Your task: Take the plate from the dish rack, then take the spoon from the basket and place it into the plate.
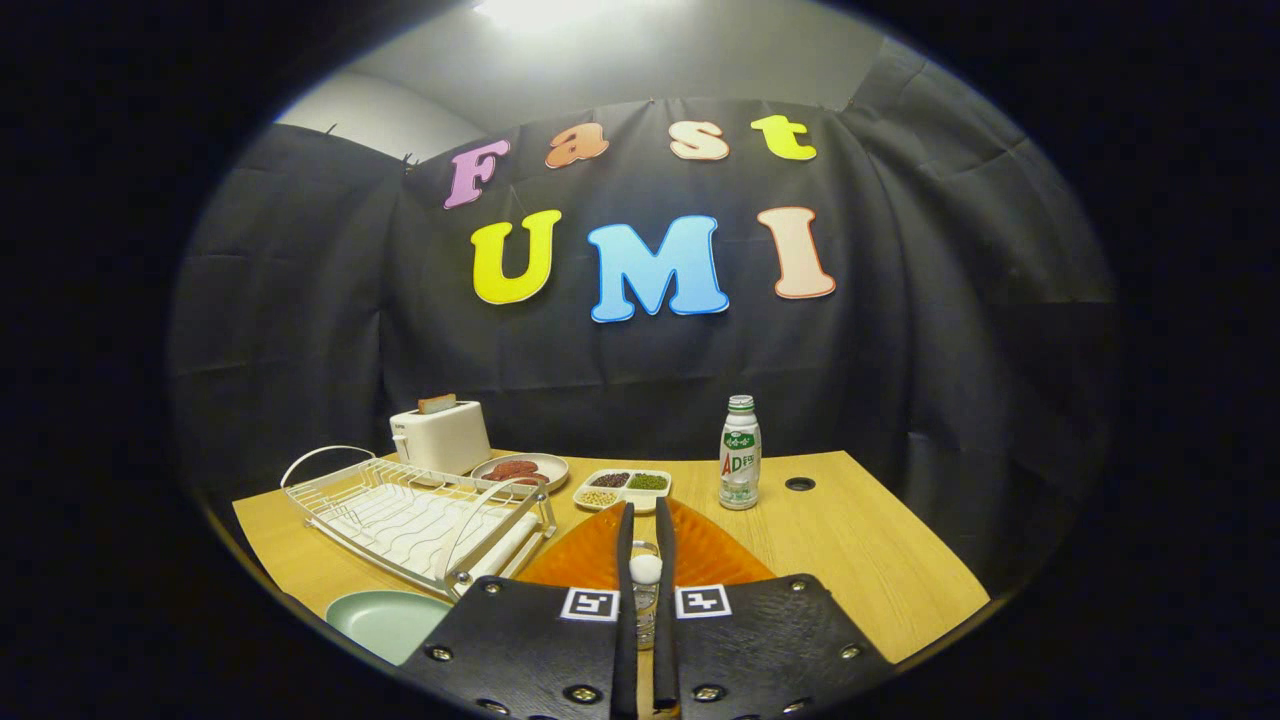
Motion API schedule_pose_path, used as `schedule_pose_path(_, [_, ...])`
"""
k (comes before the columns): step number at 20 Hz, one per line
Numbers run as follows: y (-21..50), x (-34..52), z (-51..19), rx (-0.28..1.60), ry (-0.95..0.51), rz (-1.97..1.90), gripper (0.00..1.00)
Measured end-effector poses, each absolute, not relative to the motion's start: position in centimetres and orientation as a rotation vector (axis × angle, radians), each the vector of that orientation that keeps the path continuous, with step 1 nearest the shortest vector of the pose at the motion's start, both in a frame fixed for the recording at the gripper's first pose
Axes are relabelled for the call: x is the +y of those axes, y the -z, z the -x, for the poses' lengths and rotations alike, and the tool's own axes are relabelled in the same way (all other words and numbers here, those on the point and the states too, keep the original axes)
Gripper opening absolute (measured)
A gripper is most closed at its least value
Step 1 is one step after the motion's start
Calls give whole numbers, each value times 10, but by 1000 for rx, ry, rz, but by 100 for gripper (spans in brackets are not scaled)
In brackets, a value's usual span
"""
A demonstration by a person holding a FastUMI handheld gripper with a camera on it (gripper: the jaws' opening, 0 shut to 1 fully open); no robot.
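Observation:
My gripper point(645, 506) is shut on a small spoon point(645, 570), whose white rounded end and clear handle stand between the two fingers. Right beneath and just ahead of the fingers lies the orange ribbed basket point(705, 550). The pale green plate point(385, 620) rests flat on the wooden table point(860, 540), left of the fingers and beside the near corner of the white wire dish rack point(420, 515). No dishes stand in the rack.
Behind the rack stands a white toaster point(440, 435). A plate of reddish food point(520, 470), a divided dish of beans point(622, 488) and a small bottle point(740, 455) lie beyond the basket. A cable hole point(800, 484) is near the bottle.

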State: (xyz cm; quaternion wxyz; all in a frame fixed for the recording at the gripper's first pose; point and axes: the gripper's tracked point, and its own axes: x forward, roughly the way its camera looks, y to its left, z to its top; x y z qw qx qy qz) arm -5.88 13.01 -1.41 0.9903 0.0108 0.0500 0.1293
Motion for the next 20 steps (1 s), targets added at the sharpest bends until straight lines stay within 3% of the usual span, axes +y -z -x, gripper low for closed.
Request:
schedule_pose_path(13, [-76, 126, 112, 85, -312, 22, 6])
schedule_pose_path(20, [-76, 138, 137, 134, -250, 40, 6])
